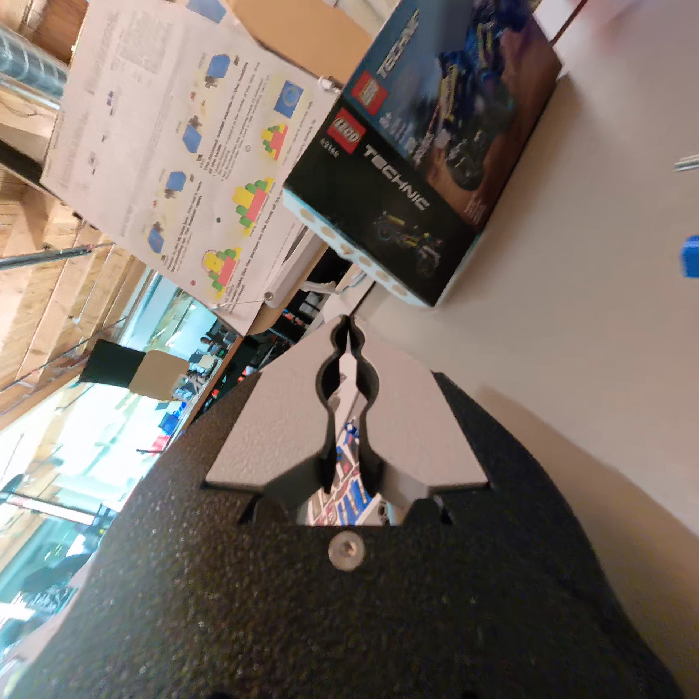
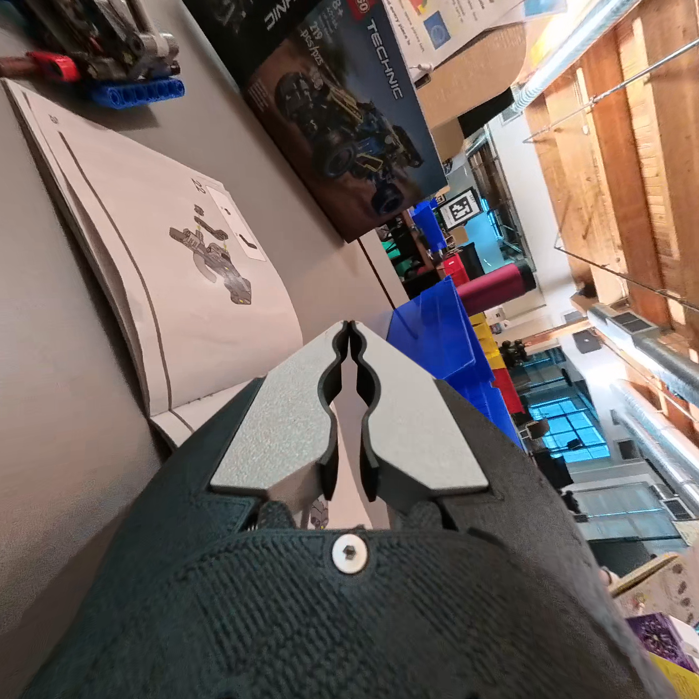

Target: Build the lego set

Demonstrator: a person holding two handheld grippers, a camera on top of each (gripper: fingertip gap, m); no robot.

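In the left wrist view my left gripper (image 1: 348, 326) is shut, its pads meeting at the tips, level with the far edge of the pale table (image 1: 567, 359). A sticker sheet (image 1: 350, 476) shows through the gap behind the pads; I cannot tell whether it touches them. A dark toy-set box (image 1: 416, 151) stands just beyond. In the right wrist view my right gripper (image 2: 348, 327) is shut with nothing between the pads, above the near corner of an open instruction booklet (image 2: 170, 246). The same box (image 2: 340, 132) stands behind the booklet.
A partly built dark model (image 2: 113, 34) with a blue beam (image 2: 140, 92) and a red piece (image 2: 53, 64) lies past the booklet. Blue bins (image 2: 435, 340) stand right of the right gripper. A printed poster (image 1: 170, 132) hangs behind the box. A blue piece (image 1: 690, 257) lies at the frame's right edge. My hands' fingertips stand some 30 centimetres from each other. The blue piece (image 1: 690, 257) is about 12 centimetres from my left fingertips.
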